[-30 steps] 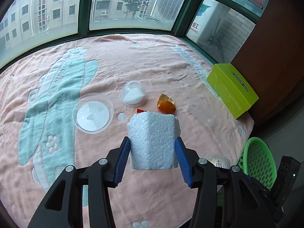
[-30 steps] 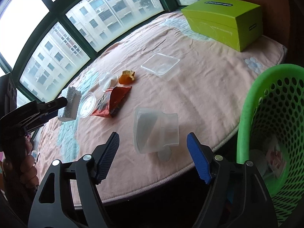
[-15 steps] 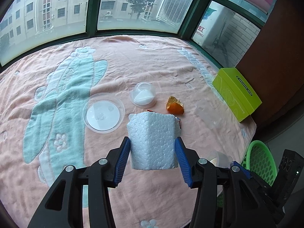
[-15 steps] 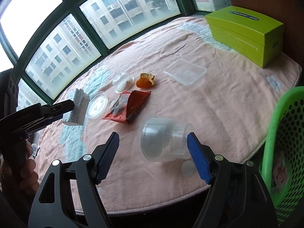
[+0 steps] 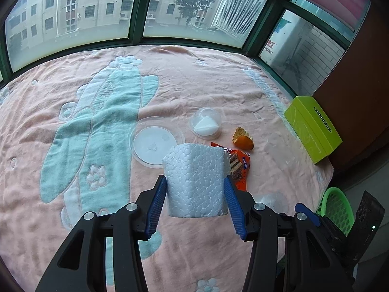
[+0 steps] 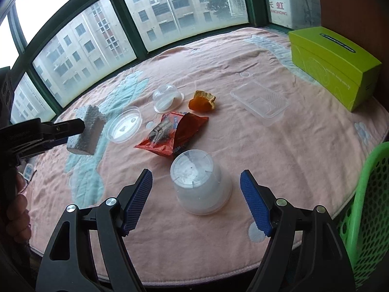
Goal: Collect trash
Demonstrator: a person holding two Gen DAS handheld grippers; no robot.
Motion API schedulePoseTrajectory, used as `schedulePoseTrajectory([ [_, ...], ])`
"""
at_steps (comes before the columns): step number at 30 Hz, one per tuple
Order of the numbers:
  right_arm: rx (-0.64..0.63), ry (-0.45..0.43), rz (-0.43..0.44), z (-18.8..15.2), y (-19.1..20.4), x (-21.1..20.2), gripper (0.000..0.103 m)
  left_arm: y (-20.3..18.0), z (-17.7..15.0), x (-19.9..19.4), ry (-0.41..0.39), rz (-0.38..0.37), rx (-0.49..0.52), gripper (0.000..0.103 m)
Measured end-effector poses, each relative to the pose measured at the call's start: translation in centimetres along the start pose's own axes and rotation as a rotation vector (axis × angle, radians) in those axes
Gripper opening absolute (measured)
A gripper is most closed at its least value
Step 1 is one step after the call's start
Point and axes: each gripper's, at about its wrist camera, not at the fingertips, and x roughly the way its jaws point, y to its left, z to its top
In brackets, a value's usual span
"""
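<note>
Green basket cut by right edge; snack wrapper half hidden behind foam block.

Around the snack wrapper on the blanket: the upturned cup lay before it, the peel behind, the round lid left, the clear tray right, the basket at far right.

Daylit bay windows curve behind a pink blanket; brown wall at right

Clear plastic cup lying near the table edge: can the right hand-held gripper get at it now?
Probably yes. The clear plastic cup lies between the open, empty right hand-held gripper fingers, with nothing in between.
</note>
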Motion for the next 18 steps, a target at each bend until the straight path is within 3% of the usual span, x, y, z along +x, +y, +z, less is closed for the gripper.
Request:
schedulePoseTrajectory([
  [7,-0.123,0.024,-0.070,0.0,1.8,2.3,0.067,0.6,-0.2,0.1,0.004,0.003,-0.016,0.047],
  [11,-0.112,0.051,-0.088,0.2,1.5,3.4,0.056,0.8,-0.1,0.0,0.003,0.002,-0.021,0.047],
  [18,-0.072,0.008,-0.054,0.5,1.0,1.5,0.055,0.0,-0.1,-0.4,-0.002,-0.011,-0.007,0.047],
])
